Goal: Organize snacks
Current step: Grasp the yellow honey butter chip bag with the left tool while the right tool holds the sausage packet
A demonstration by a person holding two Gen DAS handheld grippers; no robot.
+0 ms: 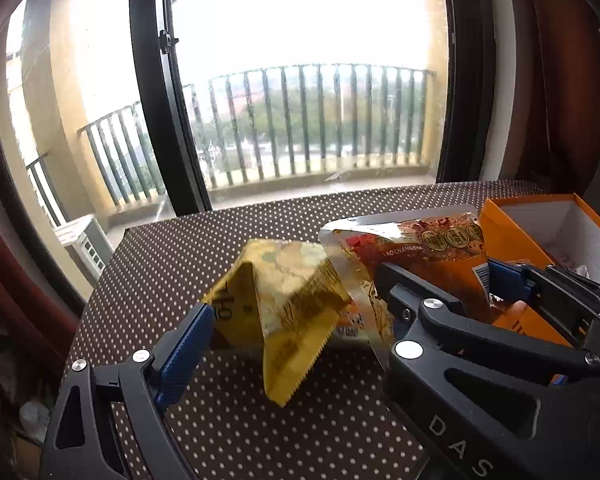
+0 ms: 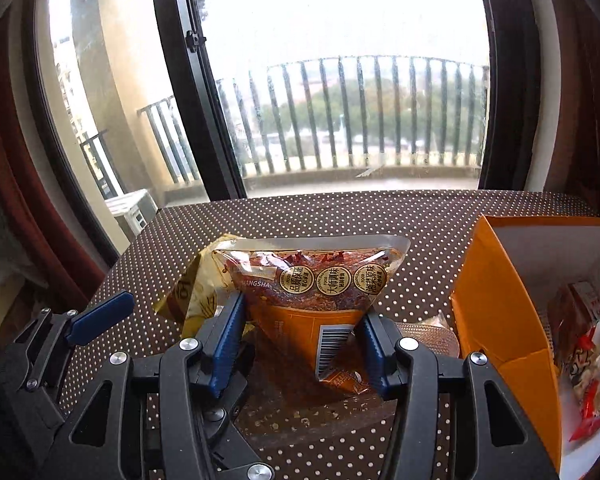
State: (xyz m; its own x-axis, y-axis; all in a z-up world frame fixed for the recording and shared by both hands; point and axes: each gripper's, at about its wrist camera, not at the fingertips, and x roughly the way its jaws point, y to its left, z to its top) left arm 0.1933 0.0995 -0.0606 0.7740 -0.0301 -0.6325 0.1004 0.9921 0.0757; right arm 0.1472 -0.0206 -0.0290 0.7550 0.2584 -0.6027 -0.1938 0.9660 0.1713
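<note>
My right gripper [image 2: 300, 344] is shut on a red-and-orange snack pouch [image 2: 316, 296] with gold seals, held above the dotted tablecloth [image 2: 340, 216]. The same pouch [image 1: 416, 252] shows in the left wrist view, with the right gripper's blue fingers [image 1: 508, 280] on it. My left gripper [image 1: 292, 312] is shut on a yellow snack packet [image 1: 288, 296], lifted off the cloth just left of the pouch; its right finger is hidden behind the right gripper. The yellow packet [image 2: 192, 296] also shows in the right wrist view. An orange box [image 2: 500, 312] stands to the right.
The orange box [image 1: 520, 232] has a white inside and holds several wrapped snacks [image 2: 588, 352]. The brown dotted cloth [image 1: 236, 240] covers the table up to a large window with a black frame [image 1: 160, 120]. Dark red curtains [image 2: 4, 184] hang at both sides.
</note>
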